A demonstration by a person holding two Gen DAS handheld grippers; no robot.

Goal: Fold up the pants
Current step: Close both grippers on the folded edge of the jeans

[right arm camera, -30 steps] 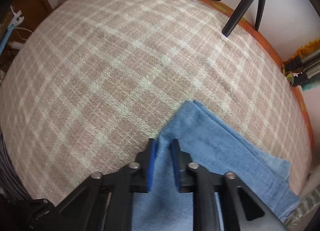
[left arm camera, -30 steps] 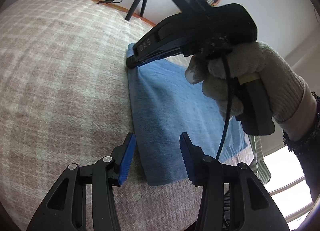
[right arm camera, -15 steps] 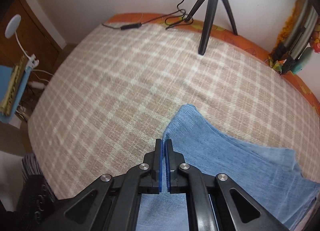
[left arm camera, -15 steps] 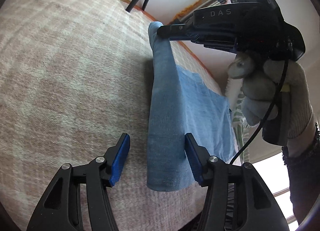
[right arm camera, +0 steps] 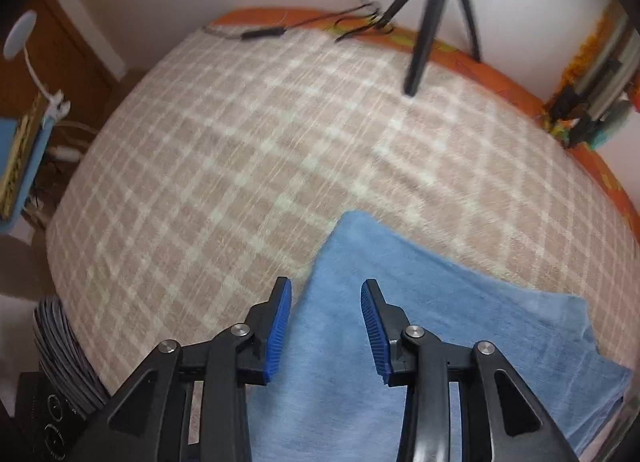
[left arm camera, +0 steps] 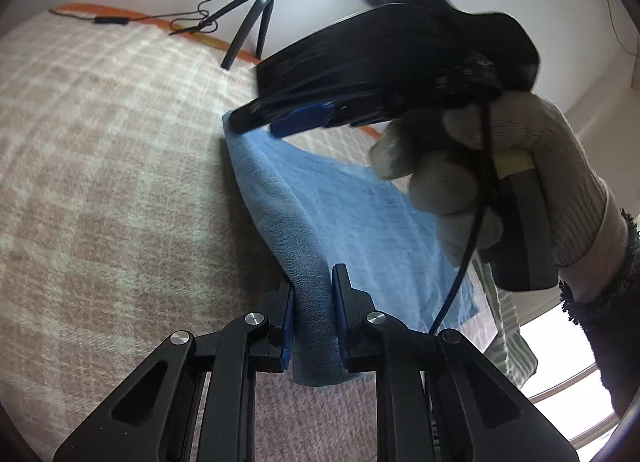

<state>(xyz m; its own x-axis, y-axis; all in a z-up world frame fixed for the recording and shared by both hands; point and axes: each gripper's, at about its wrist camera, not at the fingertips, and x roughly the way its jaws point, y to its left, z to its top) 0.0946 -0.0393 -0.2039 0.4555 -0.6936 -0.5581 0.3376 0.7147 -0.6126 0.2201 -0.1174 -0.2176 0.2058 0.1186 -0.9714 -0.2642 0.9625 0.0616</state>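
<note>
Blue folded pants (right arm camera: 420, 326) are laid on the checked bed (right arm camera: 240, 165). Their near edge is being pinched by the closing left tool (left arm camera: 313, 316); the right tool (right arm camera: 326, 328) is being spread above them, nothing held.

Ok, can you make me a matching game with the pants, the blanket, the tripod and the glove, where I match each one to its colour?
Things:
1. pants
2. blanket
3. tripod
4. glove

Colours:
A. black
B. off-white
C. light blue
D. pinkish-brown with pale checks

Pairs: 1-C, 2-D, 3-A, 4-B
</note>
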